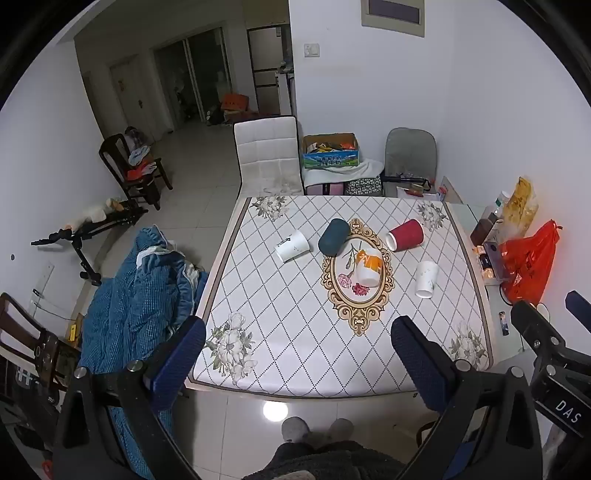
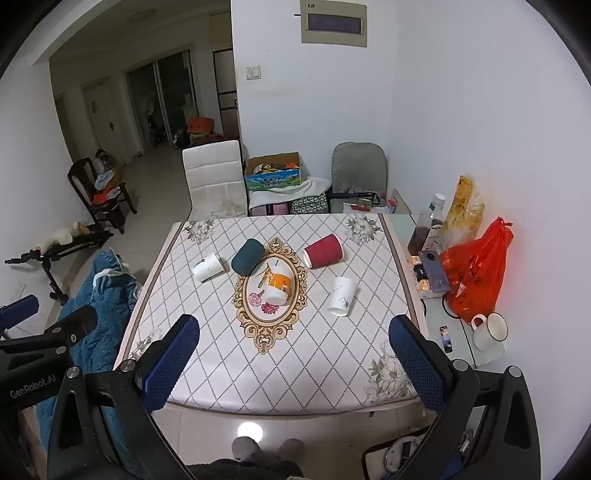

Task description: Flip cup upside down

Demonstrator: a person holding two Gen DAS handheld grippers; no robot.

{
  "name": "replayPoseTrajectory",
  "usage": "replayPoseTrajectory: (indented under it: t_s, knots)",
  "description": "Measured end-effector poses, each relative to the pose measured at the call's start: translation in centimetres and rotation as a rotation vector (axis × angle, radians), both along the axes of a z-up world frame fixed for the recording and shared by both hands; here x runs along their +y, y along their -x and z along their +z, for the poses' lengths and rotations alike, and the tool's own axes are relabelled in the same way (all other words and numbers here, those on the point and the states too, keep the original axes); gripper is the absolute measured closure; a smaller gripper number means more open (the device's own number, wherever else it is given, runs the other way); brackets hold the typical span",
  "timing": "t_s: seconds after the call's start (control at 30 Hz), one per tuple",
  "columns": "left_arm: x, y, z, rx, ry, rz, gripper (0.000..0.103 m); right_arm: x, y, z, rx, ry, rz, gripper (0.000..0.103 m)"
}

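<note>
Right wrist: five cups (image 2: 325, 251) lie tipped on the table (image 2: 207, 369).

White walls (image 1: 369, 92) are seen ahead of the jaws, with a grey panel (image 2: 334, 22) mounted high and a switch plate (image 2: 253, 72) below it. A pale tiled floor (image 1: 192, 177) is spread out ahead and to the left, running into a dim hallway closed by glass doors (image 1: 192, 77). A white padded chair (image 1: 267, 157) is set at the far edge of the tabletop (image 1: 295, 332), a grey chair (image 1: 410, 155) further right. A dark wooden chair (image 1: 136, 166) stands far left. A round light reflection (image 1: 275, 410) is shown on the floor beneath the jaws.
</note>
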State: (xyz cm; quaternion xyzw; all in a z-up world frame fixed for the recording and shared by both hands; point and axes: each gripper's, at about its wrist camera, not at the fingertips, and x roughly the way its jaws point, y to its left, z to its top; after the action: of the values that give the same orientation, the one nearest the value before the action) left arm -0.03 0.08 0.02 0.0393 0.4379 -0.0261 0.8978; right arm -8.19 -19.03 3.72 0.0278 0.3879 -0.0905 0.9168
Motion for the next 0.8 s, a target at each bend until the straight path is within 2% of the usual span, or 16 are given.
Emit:
replayPoseTrajectory:
  t_s: [0.8]
  knots:
    - [0.36, -0.35, -0.16, 0.000, -0.006, -0.002, 0.000, 0.65, -0.07, -0.52, -0.006, -0.019, 0.011, 0.000]
